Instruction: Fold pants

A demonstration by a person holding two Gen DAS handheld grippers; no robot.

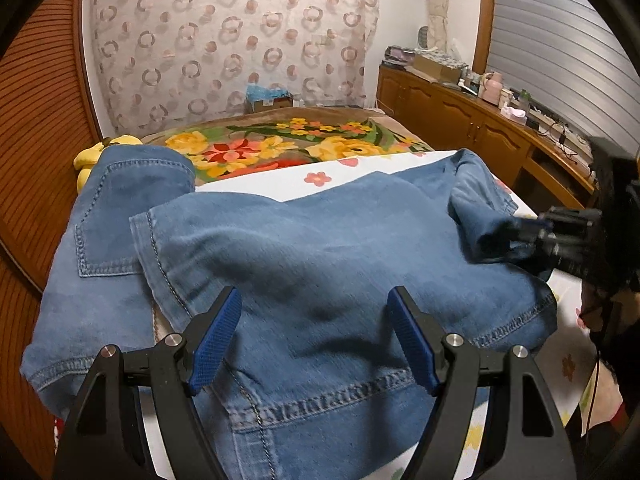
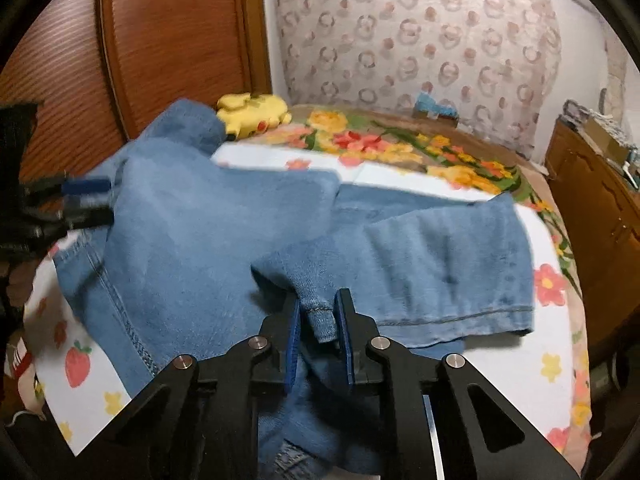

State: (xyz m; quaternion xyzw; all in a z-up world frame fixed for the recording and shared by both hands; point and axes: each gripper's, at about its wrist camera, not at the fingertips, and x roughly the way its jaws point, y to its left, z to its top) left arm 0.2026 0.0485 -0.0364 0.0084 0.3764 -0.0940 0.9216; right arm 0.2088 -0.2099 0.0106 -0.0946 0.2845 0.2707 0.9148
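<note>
Blue denim pants point(image 1: 320, 240) lie crumpled across a white flower-print sheet point(image 1: 320, 178) on the bed, a back pocket point(image 1: 120, 208) showing at the left. My left gripper point(image 1: 314, 296) hovers open just above the denim near the waist, with nothing between its blue pads. My right gripper point(image 2: 320, 300) is shut on a bunched fold of the pants point(image 2: 200, 232) beside a leg hem point(image 2: 460, 312). The left wrist view shows the right gripper point(image 1: 516, 236) blurred at the right edge with denim in its fingers. The left gripper point(image 2: 88, 200) shows blurred at the left of the right wrist view.
A floral blanket point(image 1: 260, 148) covers the far half of the bed. A yellow plush toy point(image 2: 252, 114) lies by the wooden panel point(image 1: 36, 120) on the left. A cluttered wooden cabinet point(image 1: 460, 120) runs along the right. A cardboard box point(image 1: 266, 98) sits at the far end.
</note>
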